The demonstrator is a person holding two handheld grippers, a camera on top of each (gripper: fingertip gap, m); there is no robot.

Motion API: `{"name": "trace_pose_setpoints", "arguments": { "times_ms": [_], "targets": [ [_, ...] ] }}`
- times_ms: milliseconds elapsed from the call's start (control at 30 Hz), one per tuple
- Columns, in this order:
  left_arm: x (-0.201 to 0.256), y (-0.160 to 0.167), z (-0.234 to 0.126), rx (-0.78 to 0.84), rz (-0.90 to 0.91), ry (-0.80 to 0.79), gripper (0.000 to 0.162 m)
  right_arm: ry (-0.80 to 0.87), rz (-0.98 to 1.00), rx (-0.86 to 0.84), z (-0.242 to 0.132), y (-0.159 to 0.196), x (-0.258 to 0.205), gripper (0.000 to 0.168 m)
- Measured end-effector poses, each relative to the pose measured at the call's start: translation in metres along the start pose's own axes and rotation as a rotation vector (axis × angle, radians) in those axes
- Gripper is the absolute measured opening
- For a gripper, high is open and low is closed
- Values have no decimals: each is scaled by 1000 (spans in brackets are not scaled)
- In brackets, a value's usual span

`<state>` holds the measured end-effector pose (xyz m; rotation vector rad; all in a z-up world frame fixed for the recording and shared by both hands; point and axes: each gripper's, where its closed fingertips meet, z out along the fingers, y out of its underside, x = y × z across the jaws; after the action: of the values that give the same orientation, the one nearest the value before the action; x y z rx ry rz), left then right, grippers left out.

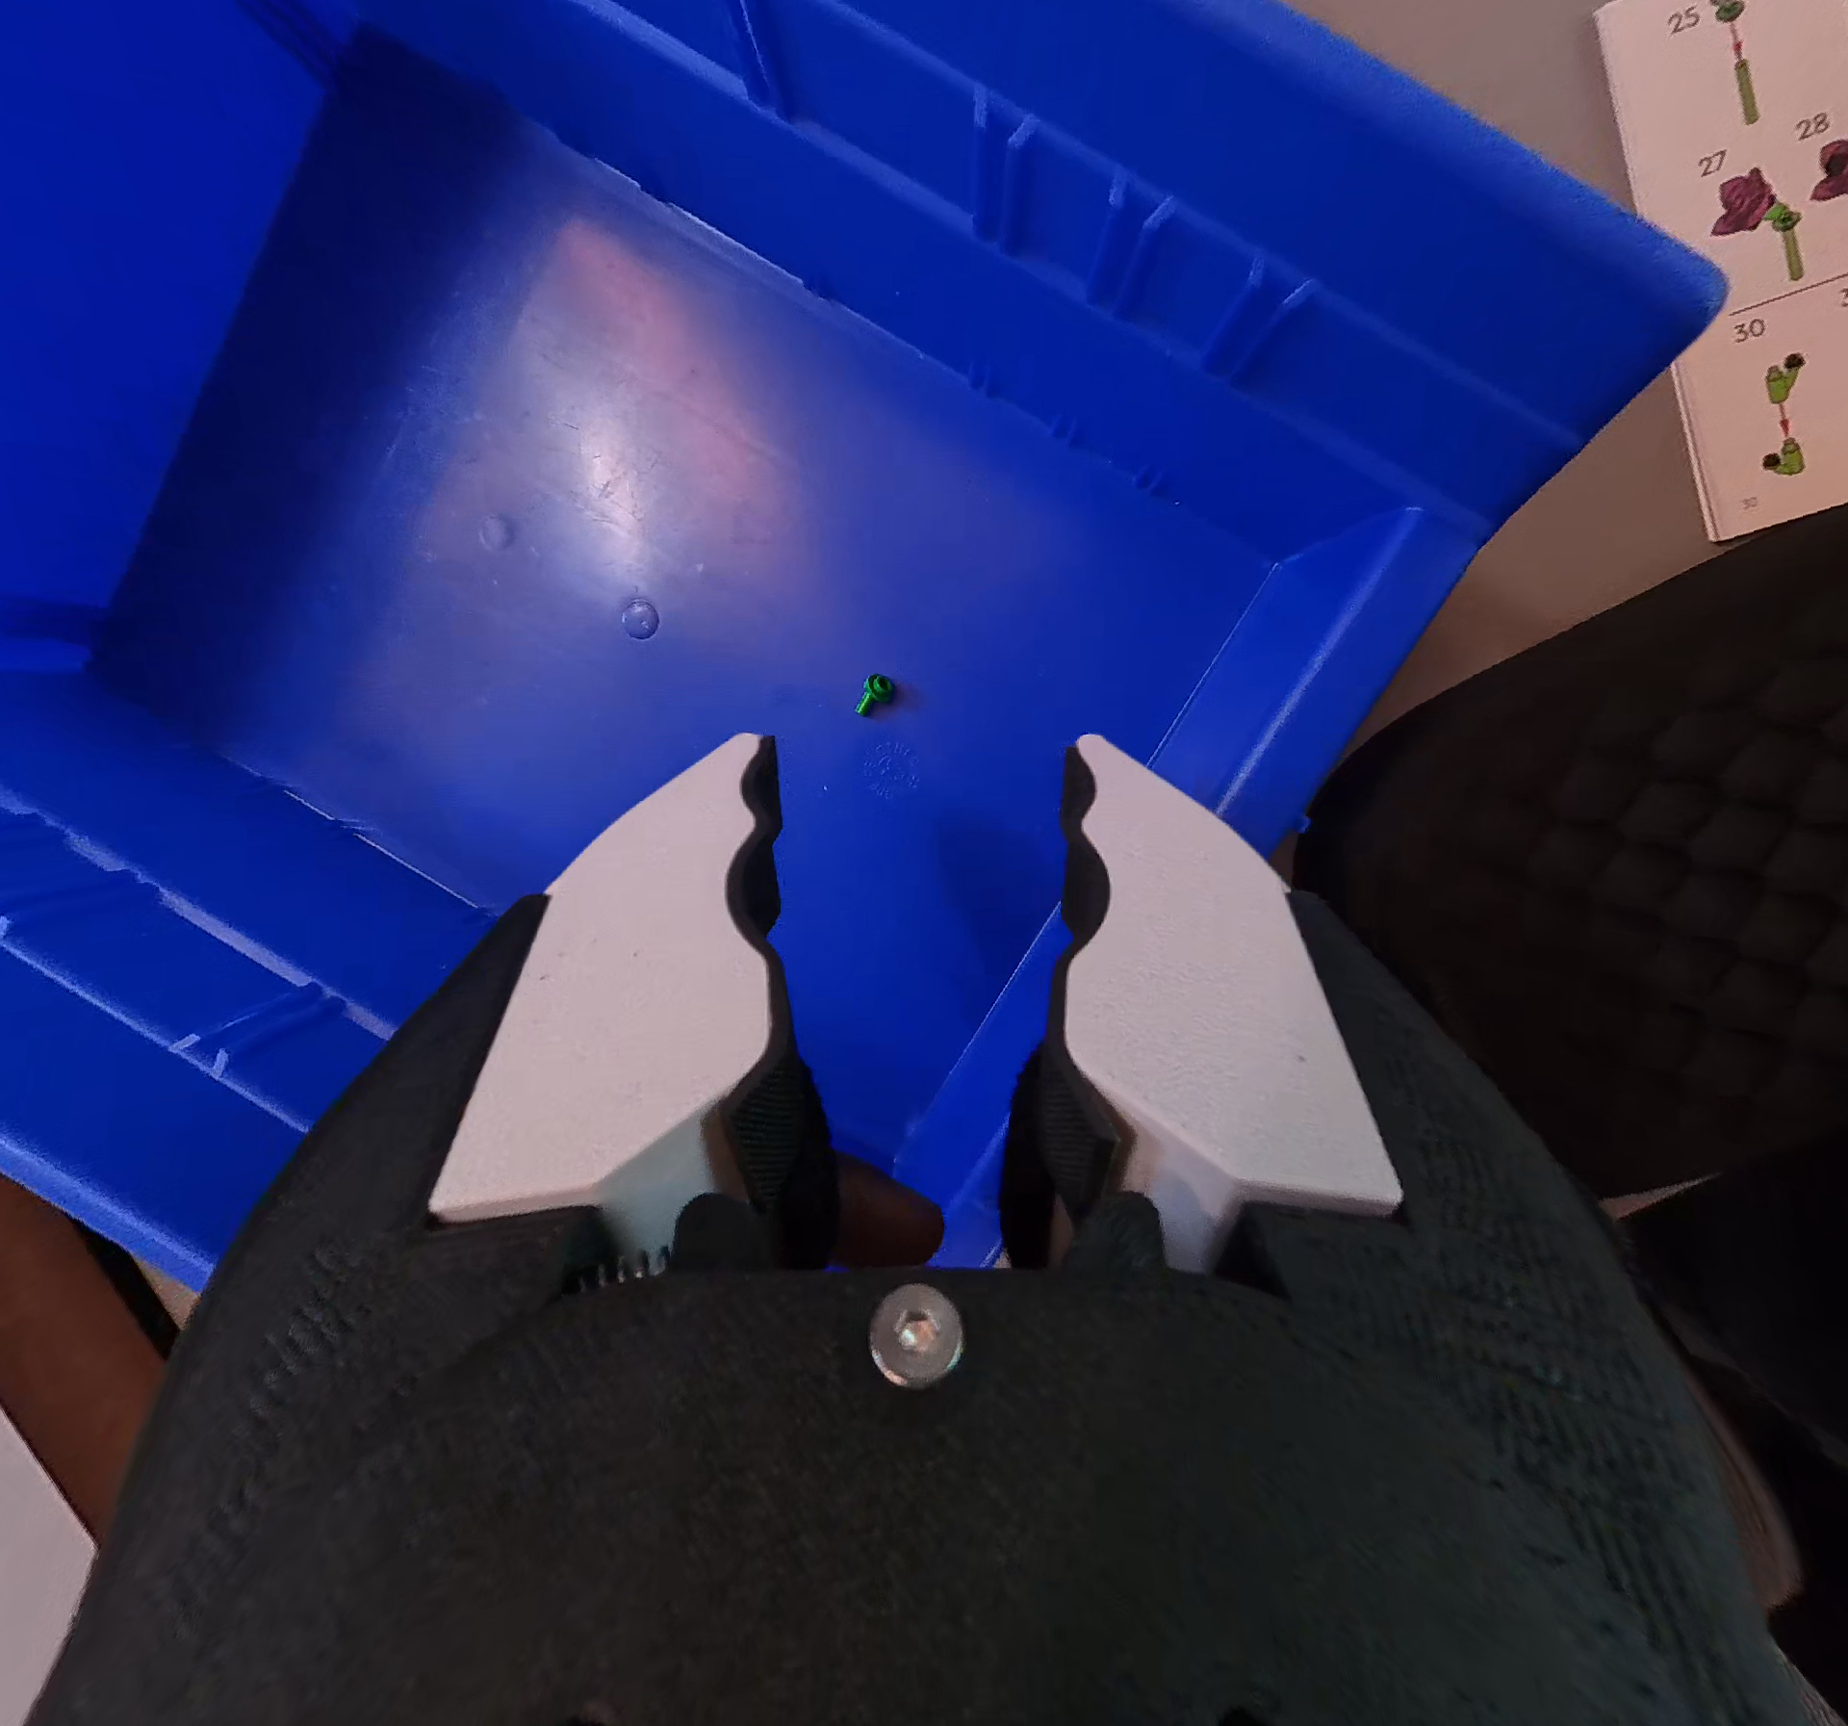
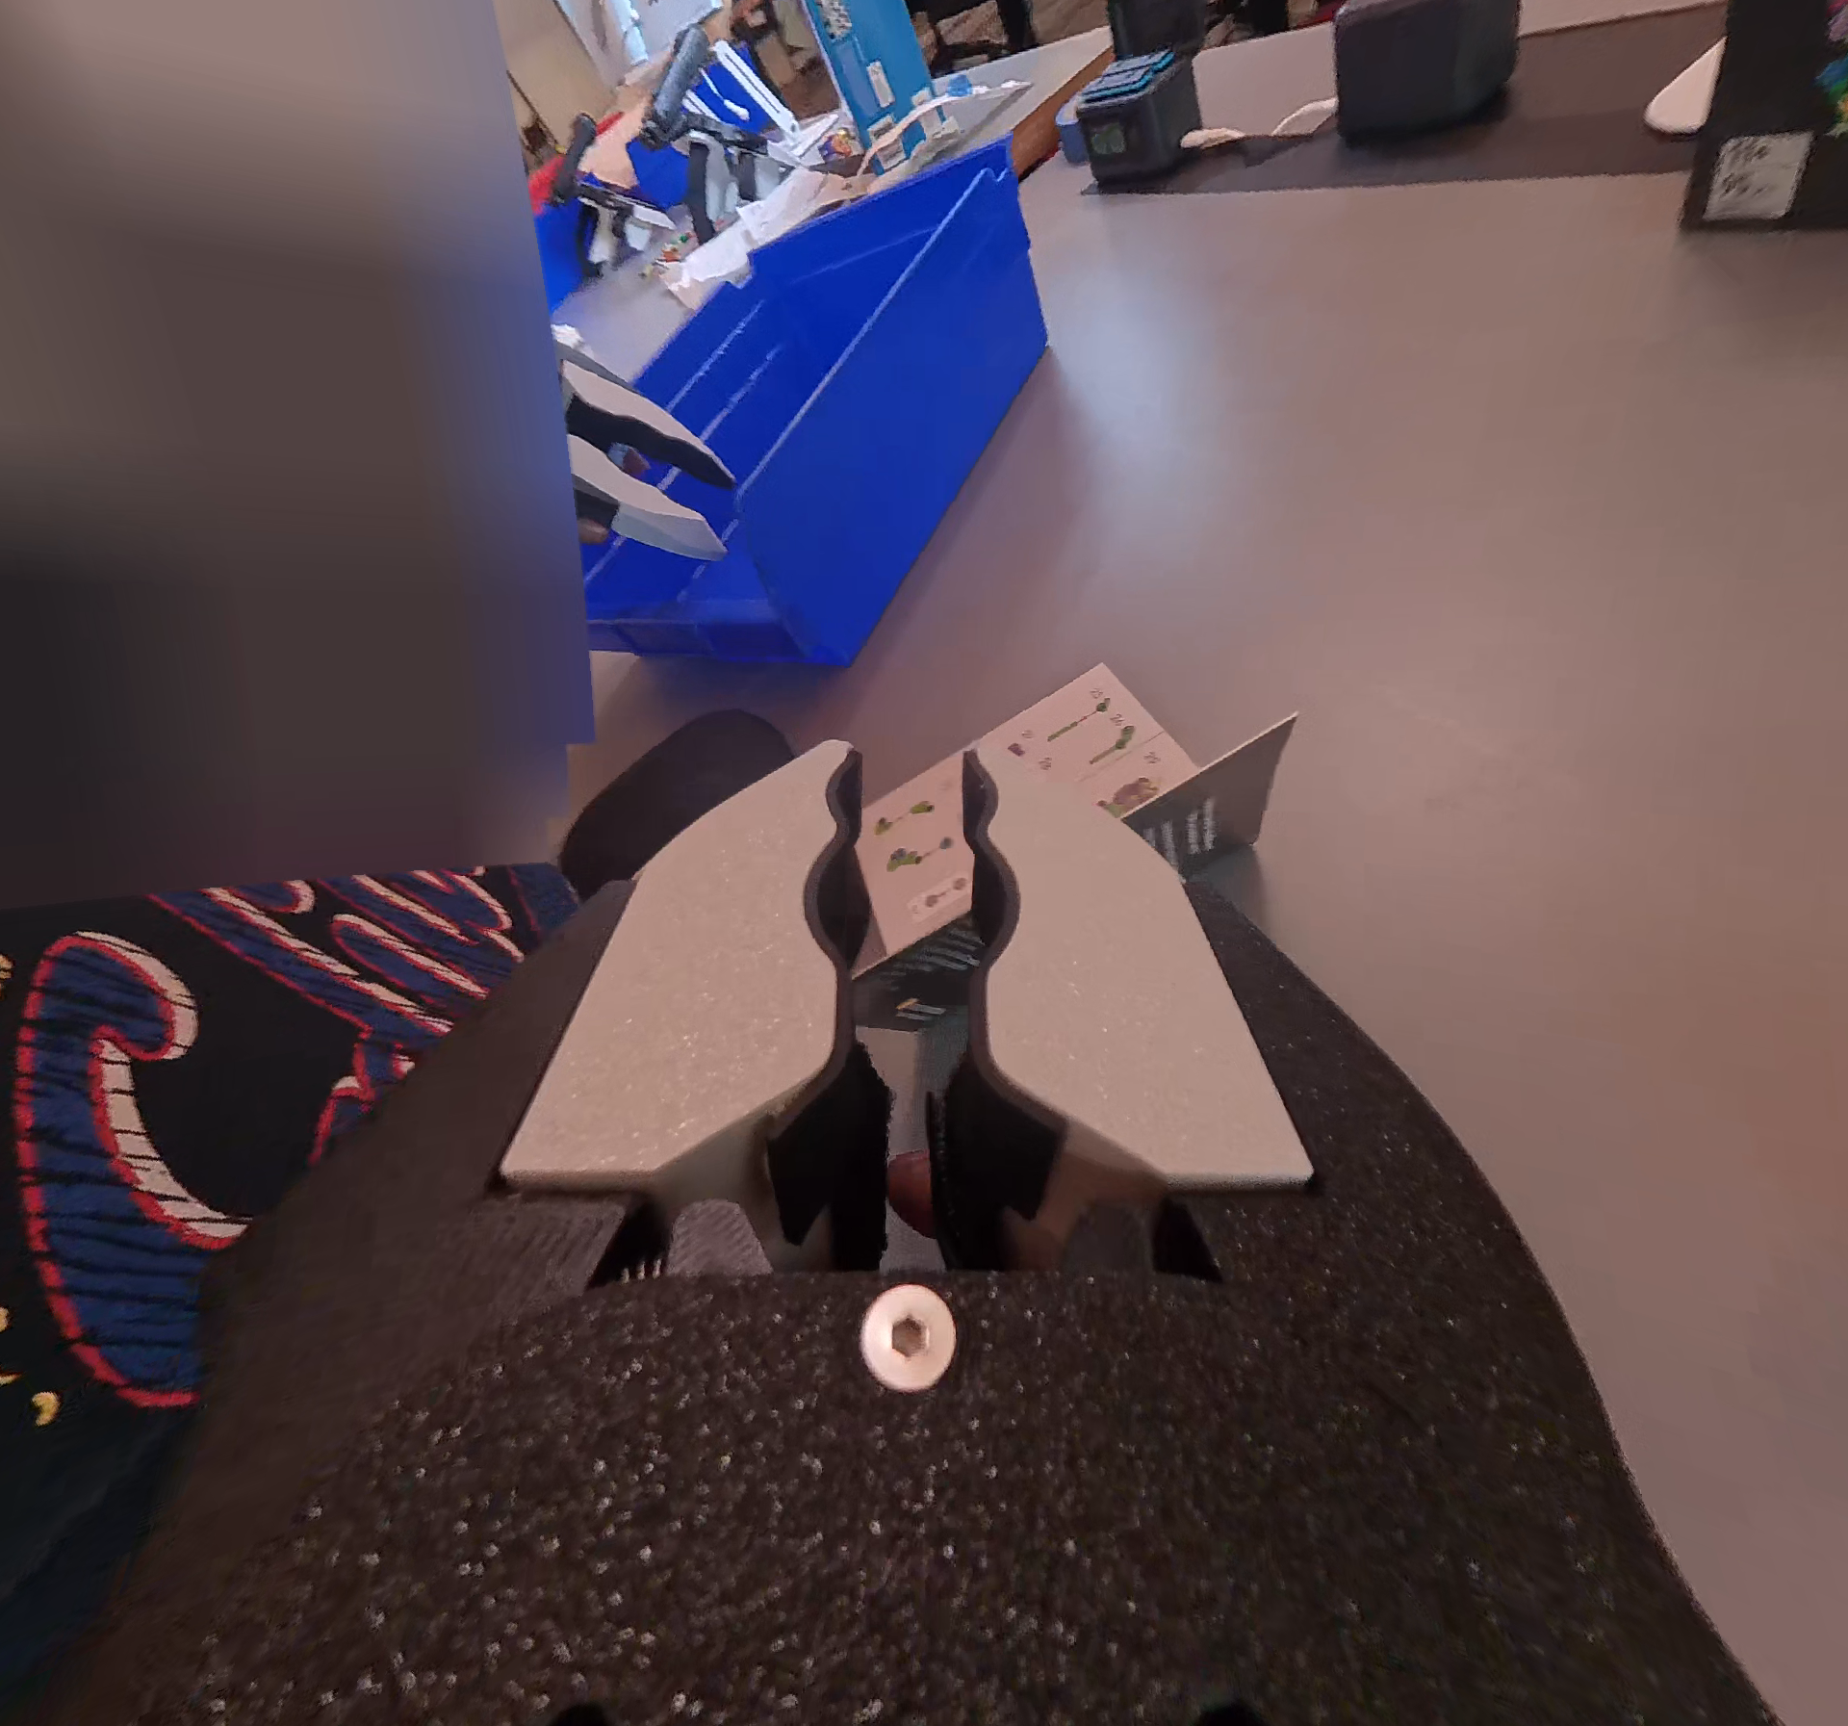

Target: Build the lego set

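Green lego piece [image 1: 873,693] on blue bin [image 1: 350,778] floor, just beyond released, empty left hand-held gripper [image 1: 920,748].

A tiny green lego piece [image 1: 873,693], a short peg with a round ringed head, lies on its side alone on the floor of a blue plastic bin [image 1: 420,438], near the bin's low open end. The bin stands on the grey surface [image 2: 1400,578]. Beside it on the surface lies the open instruction booklet [image 1: 1760,278], its white pages showing numbered steps with green stems and a dark red flower; one leaf stands up folded.
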<state>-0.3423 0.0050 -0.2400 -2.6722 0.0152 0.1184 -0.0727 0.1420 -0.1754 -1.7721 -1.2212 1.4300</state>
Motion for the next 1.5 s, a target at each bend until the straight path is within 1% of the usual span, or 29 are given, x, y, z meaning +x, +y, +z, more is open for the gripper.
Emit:
{"name": "trace_pose_setpoints", "arguments": {
  "times_ms": [67,133,300,333,400,467,500,567,600,767,800,833,867,900,933,967,1033,1067,1100,1133,1167,1200,1233,1267,1400,1433,1467,1500],
  "targets": [
    [1,-2,-1,6,0,-1,56,58,-74,-8,-7,0,2,21],
    [4,-4,-1,18,1,10,57,119,-142,-20,-13,0,4,28],
    [14,-9,-2,30,7,24,64,263,-239,-34,-36,-1,15,62],
    [16,-11,-3,35,10,25,66,289,-251,-11,-41,-4,18,72],
    [20,-14,-5,46,16,22,72,369,-257,73,-53,-16,25,103],
    [22,-17,-8,68,12,14,83,472,-243,147,-68,-25,38,136],
    [23,-19,-10,81,6,11,92,519,-233,159,-74,-26,44,148],
    [24,-22,-13,103,-5,1,103,561,-242,148,-83,-25,51,148],
    [25,-23,-15,112,-5,-4,106,569,-249,146,-85,-26,52,148],
    [33,-25,-24,145,-10,13,107,571,-276,171,-91,-34,52,148],
    [34,-25,-26,155,-5,10,108,565,-283,172,-91,-34,51,147],
    [34,-26,-29,171,3,5,101,555,-297,160,-92,-33,50,136],
    [35,-29,-34,200,20,0,52,531,-322,123,-92,-28,46,94],
    [35,-34,-42,256,35,-2,1,472,-363,76,-90,-21,38,28],
    [39,-40,-50,319,45,15,0,427,-408,60,-88,-18,31,3],
    [42,-43,-57,357,48,33,0,433,-429,67,-89,-19,30,1],
    [37,-45,-64,384,42,-10,0,443,-454,68,-88,-19,30,2],
    [34,-45,-64,381,40,-40,1,446,-468,97,-88,-22,29,11],
    [32,-44,-63,370,39,-54,15,469,-469,150,-89,-29,30,44],
    [32,-44,-61,358,37,-61,42,482,-465,207,-89,-37,31,94],
    [31,-43,-59,347,34,-69,65,469,-462,240,-87,-40,29,125],
    [32,-43,-56,334,34,-75,80,459,-452,245,-85,-40,28,134],
    [32,-42,-54,322,37,-81,89,451,-443,239,-83,-40,27,138],
    [33,-41,-53,310,42,-83,93,444,-443,231,-81,-38,27,140],
    [39,-37,-48,277,62,-58,97,411,-458,235,-78,-39,21,138],
    [39,-36,-47,274,63,-58,101,403,-450,237,-78,-39,21,138],
    [37,-36,-46,273,64,-68,109,398,-440,237,-77,-38,21,138],
    [34,-38,-46,278,66,-95,122,395,-433,237,-77,-39,21,139]
  ]
}}
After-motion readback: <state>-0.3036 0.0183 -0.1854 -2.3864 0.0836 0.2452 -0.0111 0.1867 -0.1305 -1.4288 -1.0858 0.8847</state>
